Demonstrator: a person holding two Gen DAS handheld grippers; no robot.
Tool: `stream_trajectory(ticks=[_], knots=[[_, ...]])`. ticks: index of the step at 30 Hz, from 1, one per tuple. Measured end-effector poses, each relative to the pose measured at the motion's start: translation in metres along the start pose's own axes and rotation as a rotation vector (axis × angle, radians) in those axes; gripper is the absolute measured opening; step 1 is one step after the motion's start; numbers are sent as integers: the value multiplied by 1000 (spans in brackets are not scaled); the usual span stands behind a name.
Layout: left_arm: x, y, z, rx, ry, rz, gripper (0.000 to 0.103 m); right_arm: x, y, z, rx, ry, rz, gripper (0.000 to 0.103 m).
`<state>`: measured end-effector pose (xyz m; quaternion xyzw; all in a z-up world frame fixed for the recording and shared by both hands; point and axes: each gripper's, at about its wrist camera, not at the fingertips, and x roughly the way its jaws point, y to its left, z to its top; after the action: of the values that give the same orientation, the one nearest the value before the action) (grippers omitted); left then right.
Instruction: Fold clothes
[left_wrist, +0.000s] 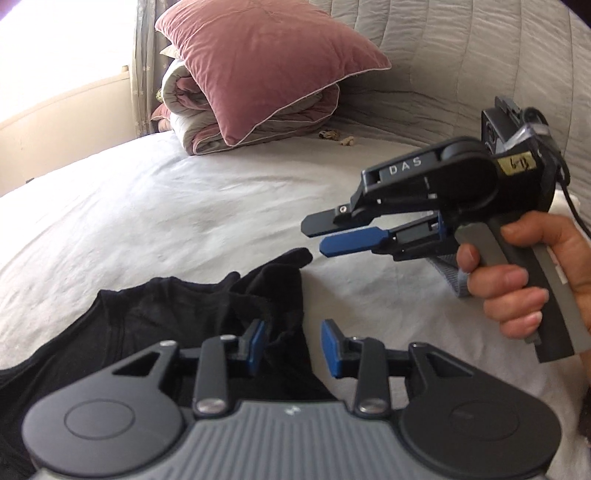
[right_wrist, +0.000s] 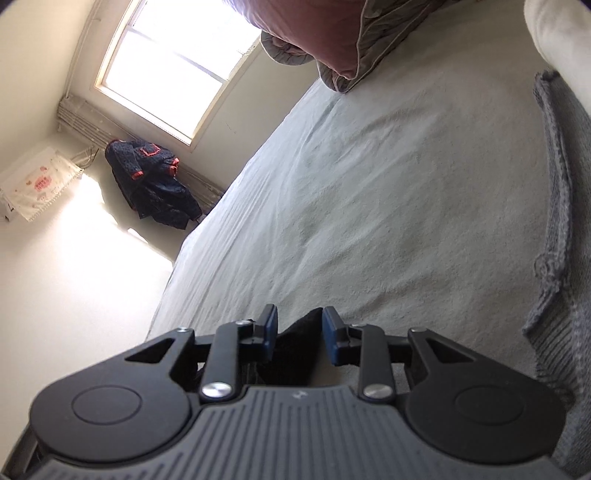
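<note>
A black garment (left_wrist: 155, 317) lies crumpled on the white bed sheet (left_wrist: 166, 214), low and left in the left wrist view. My left gripper (left_wrist: 293, 343) hovers over its right edge, open, with its blue pads apart and nothing pinched. My right gripper (left_wrist: 314, 238), held by a hand (left_wrist: 517, 291), hangs just above and right of the garment's raised tip (left_wrist: 295, 256); its jaws stand a little apart with nothing between them. In the right wrist view the same tip of black cloth (right_wrist: 299, 347) shows through the gap of the right gripper (right_wrist: 300, 332), untouched by the pads.
A pink pillow (left_wrist: 266, 62) leans on a folded quilt (left_wrist: 207, 122) at the head of the bed, before a grey padded headboard (left_wrist: 461, 66). A grey knit garment (right_wrist: 554, 258) lies along the bed's right side. A dark jacket (right_wrist: 151, 181) hangs below a window (right_wrist: 173, 62).
</note>
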<state>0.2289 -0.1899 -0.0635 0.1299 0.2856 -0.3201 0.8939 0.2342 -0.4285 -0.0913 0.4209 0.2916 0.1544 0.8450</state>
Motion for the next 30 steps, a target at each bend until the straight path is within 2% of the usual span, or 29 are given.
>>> stream_trajectory(ticks=[4, 6, 7, 8, 9, 16, 18, 21, 27, 30], knots=[[6, -4, -3, 43, 17, 29, 34, 7, 4, -6, 16, 7, 18, 31], [8, -5, -5, 52, 24, 47, 22, 14, 7, -10, 8, 19, 1, 30], [8, -5, -5, 45, 22, 50, 12, 16, 9, -11, -6, 22, -21, 18], [7, -4, -6, 30, 16, 50, 5, 15, 11, -11, -26, 18, -42, 11], [6, -3, -6, 15, 10, 50, 4, 13, 14, -11, -47, 13, -61, 10], [-10, -6, 2, -92, -95, -130, 3, -15, 24, -2, -189, -59, -162, 5], [-6, -11, 3, -116, -78, -201, 3, -19, 23, 1, -228, -63, -206, 5], [5, -21, 0, -126, -42, -270, 2, -19, 23, 2, -288, -58, -289, 4], [29, -37, -10, -128, 16, -326, 2, -10, 36, -1, -449, -65, -465, 3], [35, -33, -12, -163, 35, -349, 4, -2, 29, -2, -457, -60, -505, 3]])
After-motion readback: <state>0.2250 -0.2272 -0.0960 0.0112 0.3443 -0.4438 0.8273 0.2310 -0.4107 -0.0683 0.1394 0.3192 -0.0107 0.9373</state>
